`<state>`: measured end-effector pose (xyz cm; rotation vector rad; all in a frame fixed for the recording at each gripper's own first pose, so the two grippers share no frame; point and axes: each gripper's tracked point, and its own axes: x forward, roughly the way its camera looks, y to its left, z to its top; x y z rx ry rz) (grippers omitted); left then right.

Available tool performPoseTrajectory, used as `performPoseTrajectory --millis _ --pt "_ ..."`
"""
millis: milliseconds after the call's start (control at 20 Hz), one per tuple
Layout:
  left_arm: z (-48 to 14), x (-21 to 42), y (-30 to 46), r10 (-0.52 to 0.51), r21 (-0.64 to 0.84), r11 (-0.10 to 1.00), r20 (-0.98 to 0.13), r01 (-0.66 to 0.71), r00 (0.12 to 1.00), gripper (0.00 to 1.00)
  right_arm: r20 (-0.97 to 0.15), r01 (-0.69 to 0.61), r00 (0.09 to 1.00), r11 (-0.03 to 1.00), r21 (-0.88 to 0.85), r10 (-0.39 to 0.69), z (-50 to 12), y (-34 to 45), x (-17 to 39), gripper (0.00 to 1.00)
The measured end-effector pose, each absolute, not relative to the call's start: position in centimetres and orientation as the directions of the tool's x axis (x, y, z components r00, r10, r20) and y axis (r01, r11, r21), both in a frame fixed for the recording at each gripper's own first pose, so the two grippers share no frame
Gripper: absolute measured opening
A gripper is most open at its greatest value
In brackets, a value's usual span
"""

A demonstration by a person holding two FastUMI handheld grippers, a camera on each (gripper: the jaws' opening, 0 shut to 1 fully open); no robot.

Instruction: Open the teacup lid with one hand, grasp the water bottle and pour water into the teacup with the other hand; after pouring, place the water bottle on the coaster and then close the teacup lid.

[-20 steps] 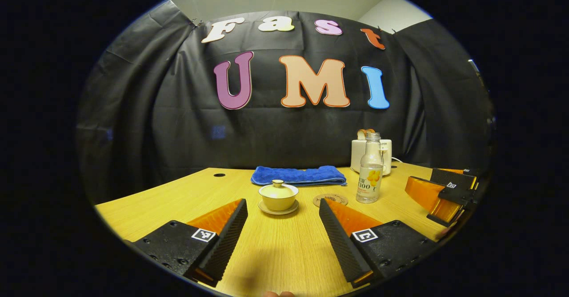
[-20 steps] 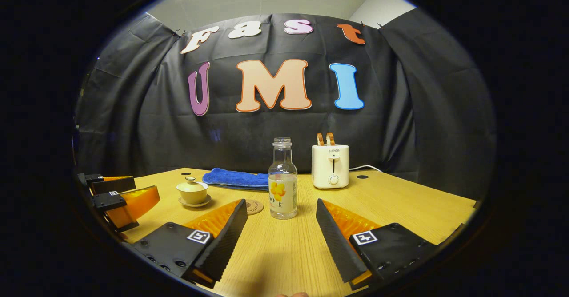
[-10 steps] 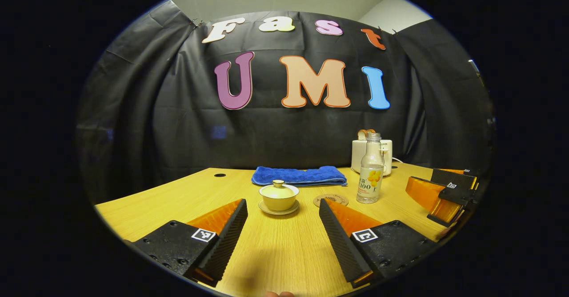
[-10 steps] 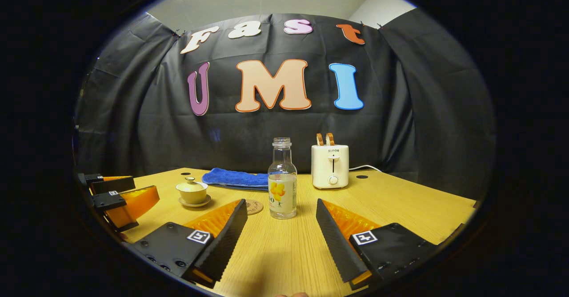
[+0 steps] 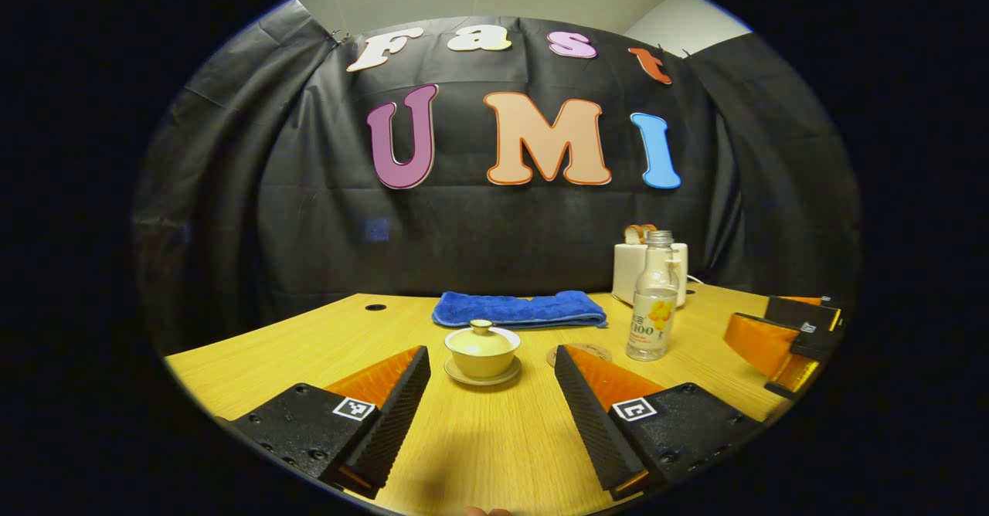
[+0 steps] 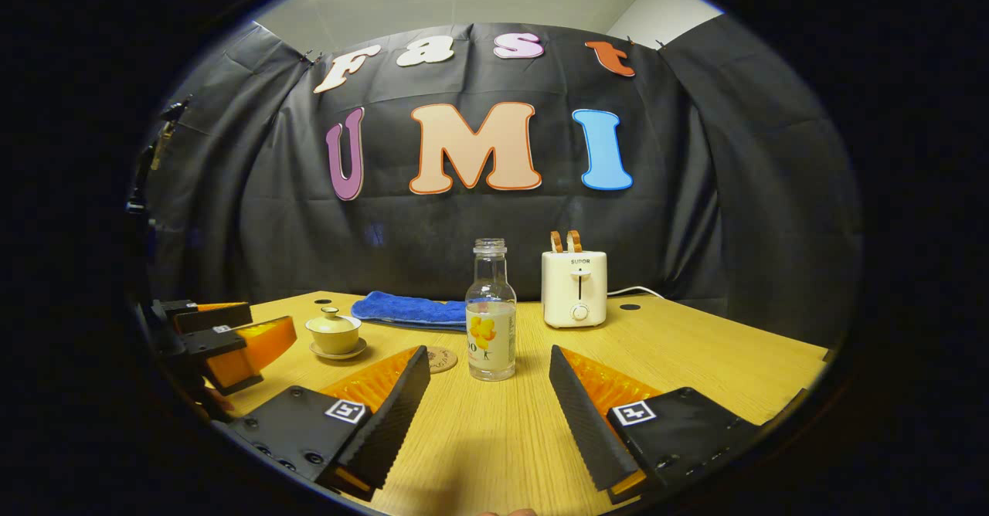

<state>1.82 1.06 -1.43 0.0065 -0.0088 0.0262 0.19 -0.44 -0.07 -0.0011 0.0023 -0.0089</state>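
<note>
A pale wooden table point(image 5: 309, 346) runs back to the booth's black cloth wall, with a blue towel point(image 5: 519, 309) folded along its far edge and a white toaster point(image 6: 573, 288) standing near the back.

In the left gripper view, the left gripper point(image 5: 491, 392) hovers low over the table with its fingers spread wide and nothing between them. The teacup point(image 5: 482, 351) sits on its saucer straight ahead, just beyond the fingertips and centred in the gap, with its lid point(image 5: 481, 336) on. To the right of the cup, partly behind the gripper's right finger, lies the round coaster point(image 5: 576, 354); further right stands the water bottle point(image 5: 654, 307), upright and uncapped.

In the right gripper view, the right gripper point(image 6: 488, 388) is likewise spread and empty. The left gripper shows off to its left, near the cup; the coaster lies just beyond its left fingertip, touching nothing, and the bottle stands ahead between the fingers, slightly left of centre.

The step in hand looks to be the approach to the lid. To do it well, the left gripper should rise above the cup, come down squarely on the small knob, pinch it gently and lift straight up so the cup does not shift on its saucer. The right gripper should advance level and close on the bottle's labelled body, below the neck, keeping it upright.
</note>
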Motion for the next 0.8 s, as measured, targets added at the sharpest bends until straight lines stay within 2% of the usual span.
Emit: performPoseTrajectory --millis 50,100,150,250,550,800 --pt "-1.5 3.5 1.3 0.037 0.007 0.999 0.003 -0.037 0.999 0.95 -0.006 0.009 1.000 1.000 -0.001 -0.009 -0.1 -0.6 0.5 0.94" --pt "-0.7 6.7 1.6 0.042 0.009 0.999 0.002 -0.042 0.999 0.96 -0.005 0.009 1.000 1.000 -0.002 -0.009 -0.2 -0.7 0.7 0.98" --pt "-0.3 8.6 1.7 0.046 0.009 0.999 -0.001 -0.046 0.999 0.95 -0.006 0.012 1.000 1.000 -0.001 -0.012 -0.1 -0.9 0.9 0.94" --pt "-0.5 10.9 1.8 0.048 0.011 0.999 -0.003 -0.048 0.999 0.94 -0.007 0.012 1.000 1.000 -0.002 -0.012 -0.2 -1.2 1.4 0.94" --pt "-0.7 15.5 2.1 0.059 0.017 0.998 -0.005 -0.059 0.998 0.94 -0.005 0.021 1.000 1.000 -0.002 -0.021 -0.1 -2.2 1.7 0.94" --pt "-0.9 16.2 2.6 0.101 0.035 0.994 -0.020 -0.100 0.995 0.94 -0.006 0.021 1.000 1.000 -0.001 -0.021 -0.1 -2.4 1.8 0.94"
